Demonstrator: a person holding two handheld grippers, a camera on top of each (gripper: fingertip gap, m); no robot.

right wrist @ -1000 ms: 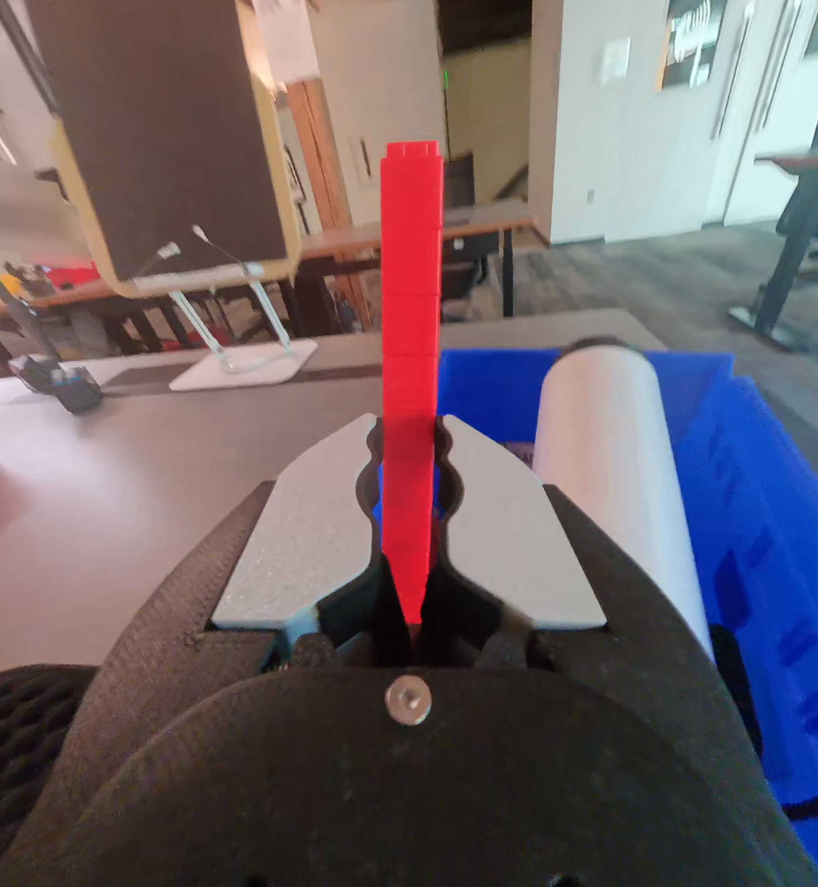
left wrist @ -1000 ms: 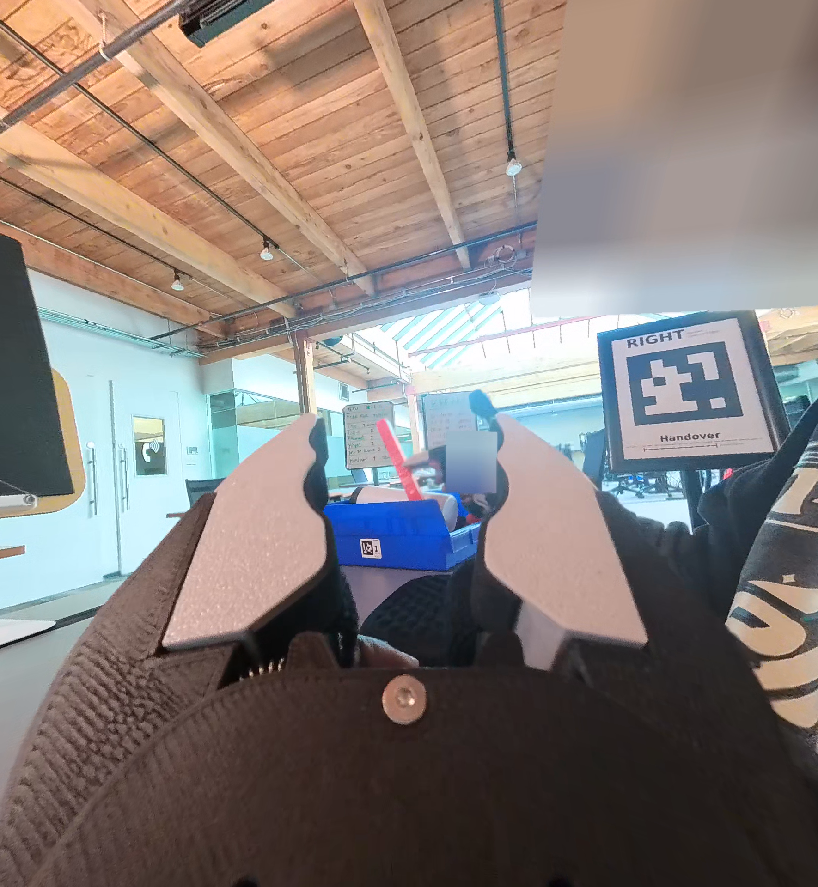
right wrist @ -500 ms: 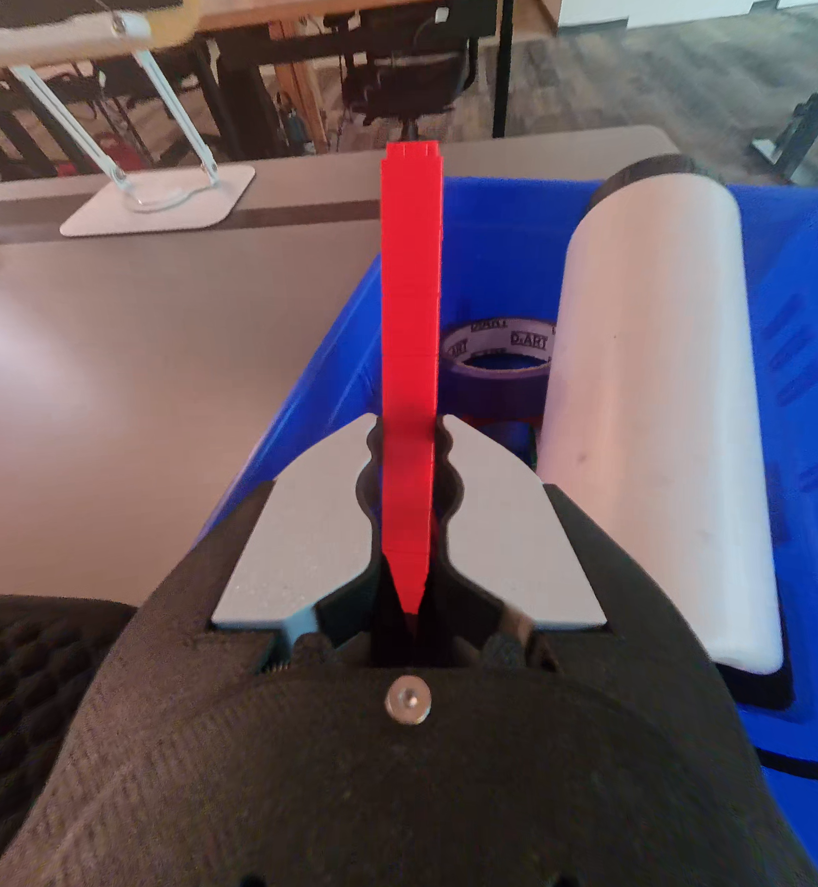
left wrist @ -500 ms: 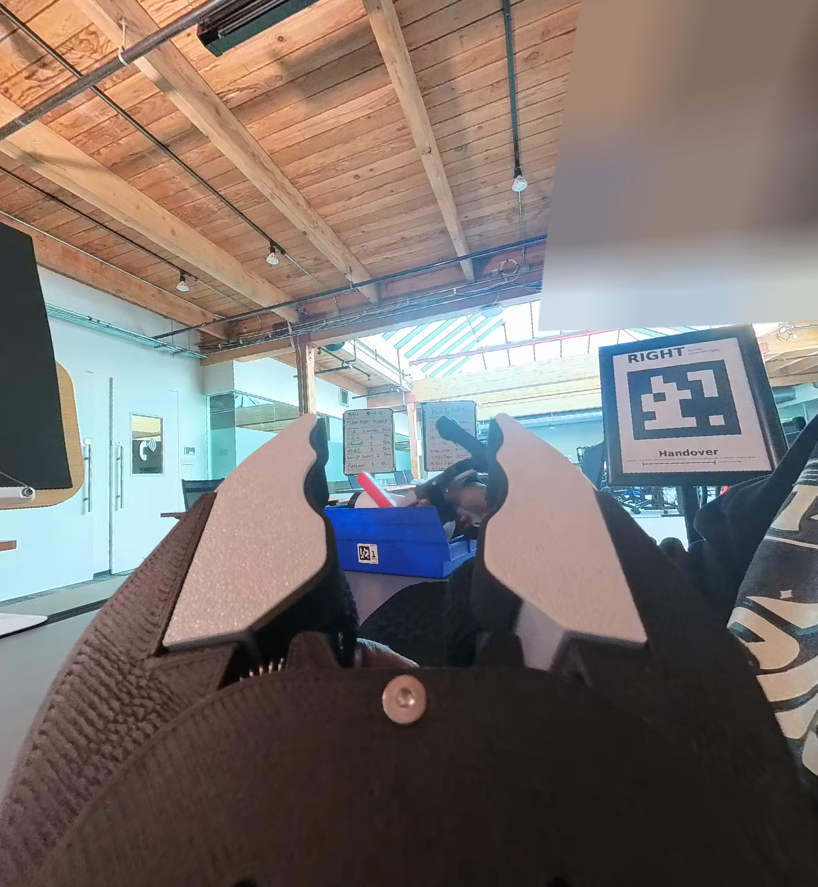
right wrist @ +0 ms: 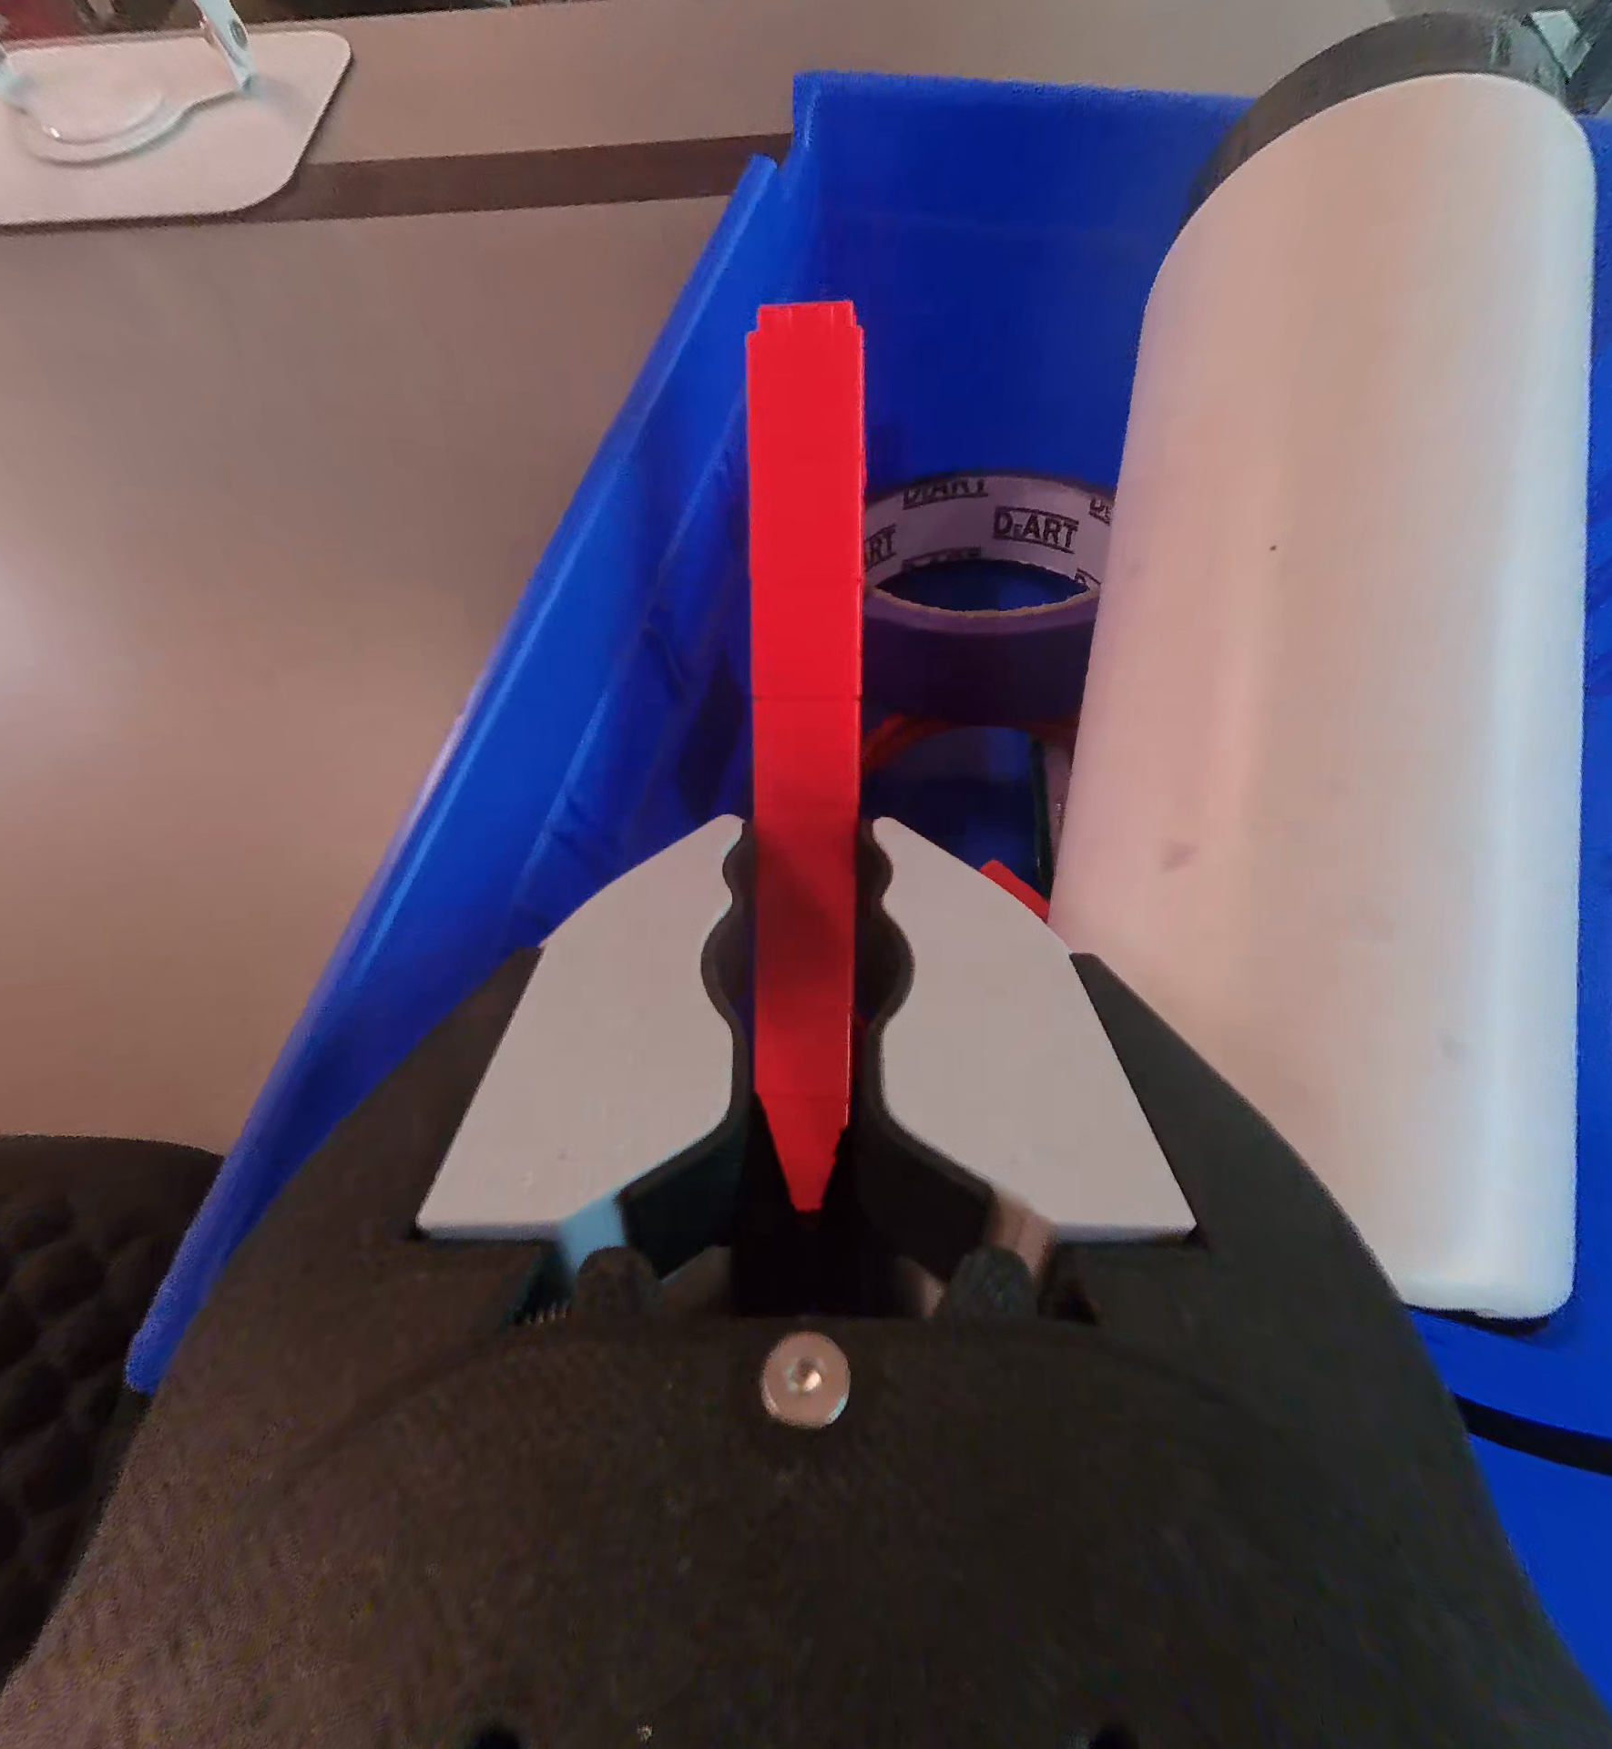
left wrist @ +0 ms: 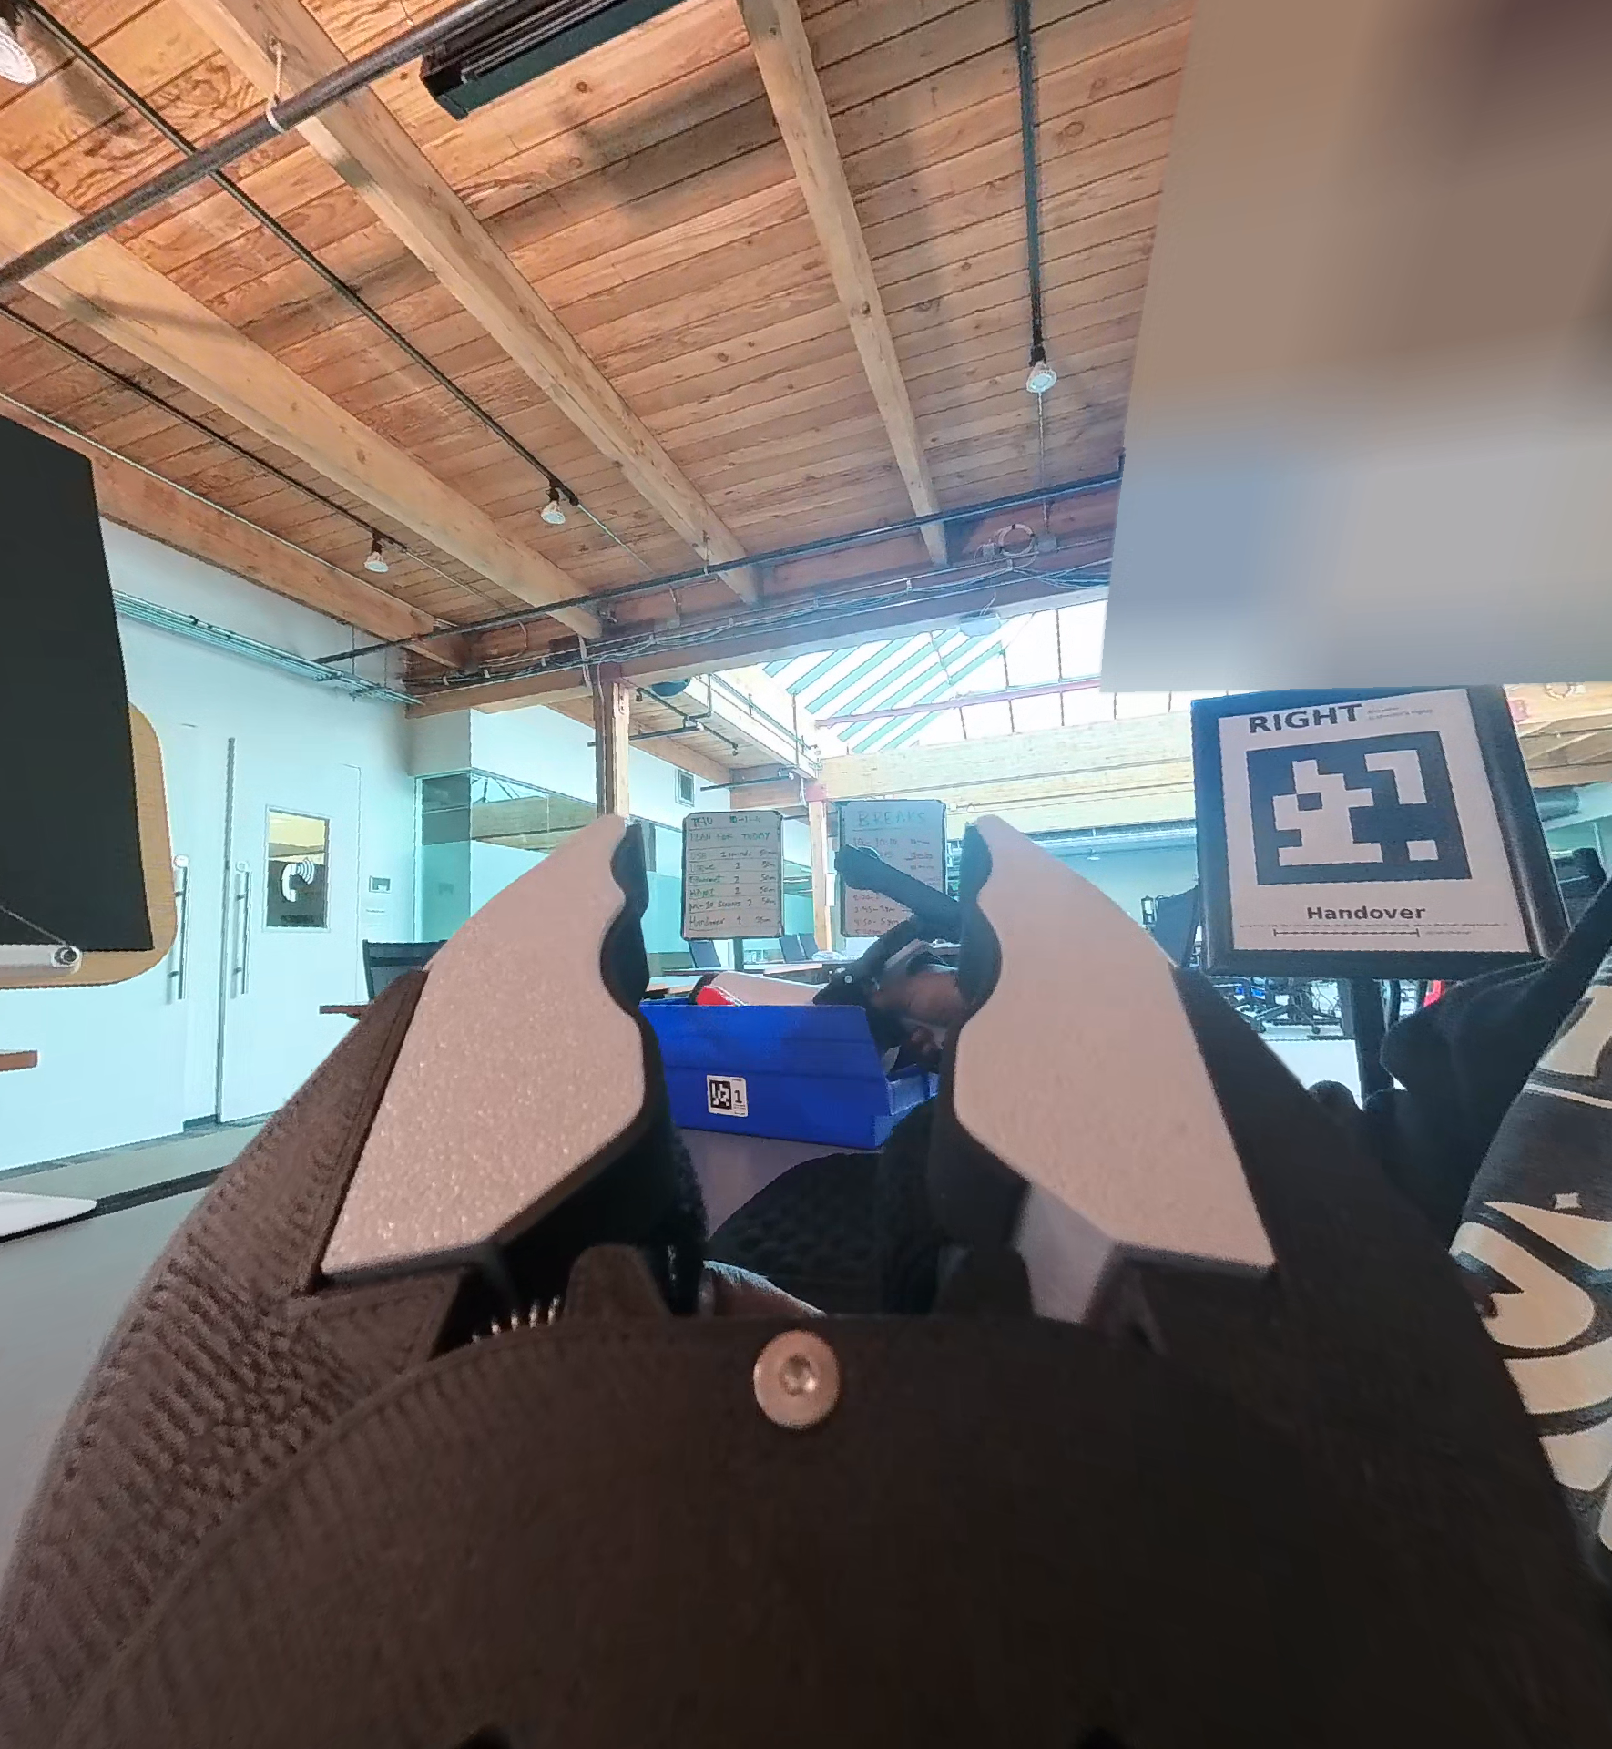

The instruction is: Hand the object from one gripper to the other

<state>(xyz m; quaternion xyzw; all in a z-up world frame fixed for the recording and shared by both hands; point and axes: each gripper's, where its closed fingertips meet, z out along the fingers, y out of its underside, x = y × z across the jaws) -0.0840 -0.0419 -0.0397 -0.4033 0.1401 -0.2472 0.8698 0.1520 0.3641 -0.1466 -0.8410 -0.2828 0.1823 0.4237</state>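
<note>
My right gripper (right wrist: 807,838) is shut on a long red stick of stacked bricks (right wrist: 804,568). The stick points forward and down into the blue bin (right wrist: 679,492), close to its left wall. My left gripper (left wrist: 797,838) is open and empty, low over the table, facing the blue bin (left wrist: 774,1051) from a distance. In the left wrist view only the red stick's tip (left wrist: 713,994) shows above the bin rim, with the right gripper's black body (left wrist: 906,956) and a hand behind it.
Inside the bin lie a big white roll (right wrist: 1351,662), a purple tape roll (right wrist: 973,653) and small red parts. A grey table (right wrist: 216,568) holds a monitor stand's base (right wrist: 121,123). A marker sign (left wrist: 1360,833) and a person's dark sleeve (left wrist: 1588,1183) are at my left gripper's right. The grippers' ends are close to 50 centimetres from one another.
My right gripper has tilted down and moved forward, bringing the red stick from above the table down into the blue bin. My left gripper has stayed open and nearly still.
</note>
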